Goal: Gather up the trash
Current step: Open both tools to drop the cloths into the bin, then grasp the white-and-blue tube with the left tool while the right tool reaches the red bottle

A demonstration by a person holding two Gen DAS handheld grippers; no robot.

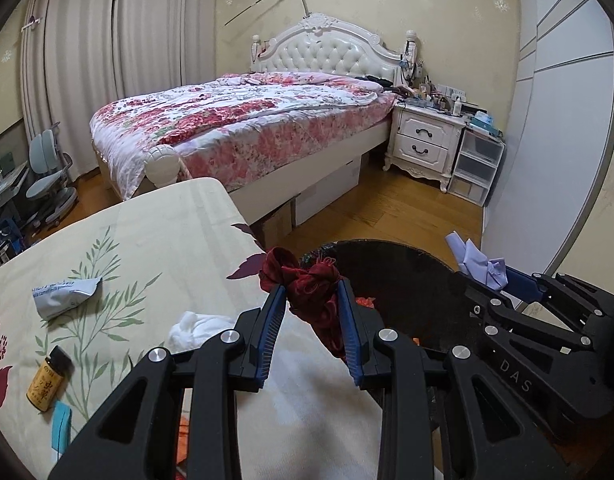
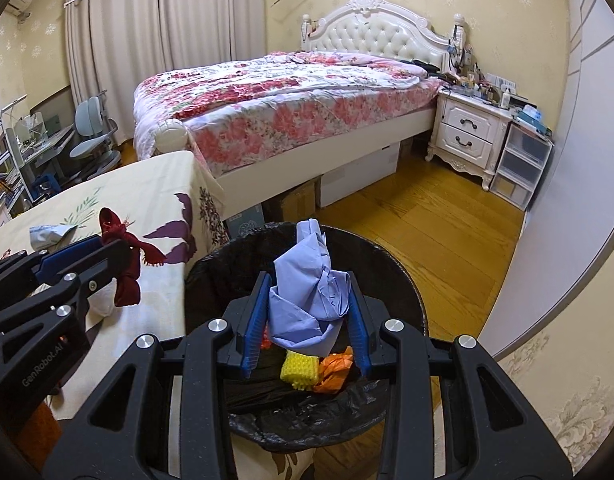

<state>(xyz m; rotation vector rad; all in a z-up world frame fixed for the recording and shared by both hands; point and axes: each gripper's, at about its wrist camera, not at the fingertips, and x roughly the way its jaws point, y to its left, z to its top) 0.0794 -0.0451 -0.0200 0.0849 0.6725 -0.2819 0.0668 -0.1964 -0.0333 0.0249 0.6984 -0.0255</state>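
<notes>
My left gripper [image 1: 311,292] is shut on a crumpled dark red cloth [image 1: 307,280], held at the table's right edge beside the black-lined trash bin [image 1: 407,280]. The same red cloth [image 2: 125,264] hangs from that gripper at the left of the right wrist view. My right gripper [image 2: 309,280] is shut on a crumpled light blue paper [image 2: 311,300], directly over the bin [image 2: 211,264]. A yellow ribbed piece [image 2: 299,368] and an orange wrapper [image 2: 333,372] lie inside the bin. On the floral tablecloth [image 1: 147,232] rest a grey pouch [image 1: 63,294], a white tissue [image 1: 195,328] and a small brown bottle [image 1: 47,380].
A bed with a red floral quilt [image 1: 243,120] stands behind the table, with cardboard boxes [image 1: 327,192] under it. A white nightstand [image 1: 423,140] and plastic drawers [image 1: 475,168] sit at the back right. Wooden floor [image 2: 427,224] lies beyond the bin; a wardrobe wall [image 2: 567,200] curves along the right.
</notes>
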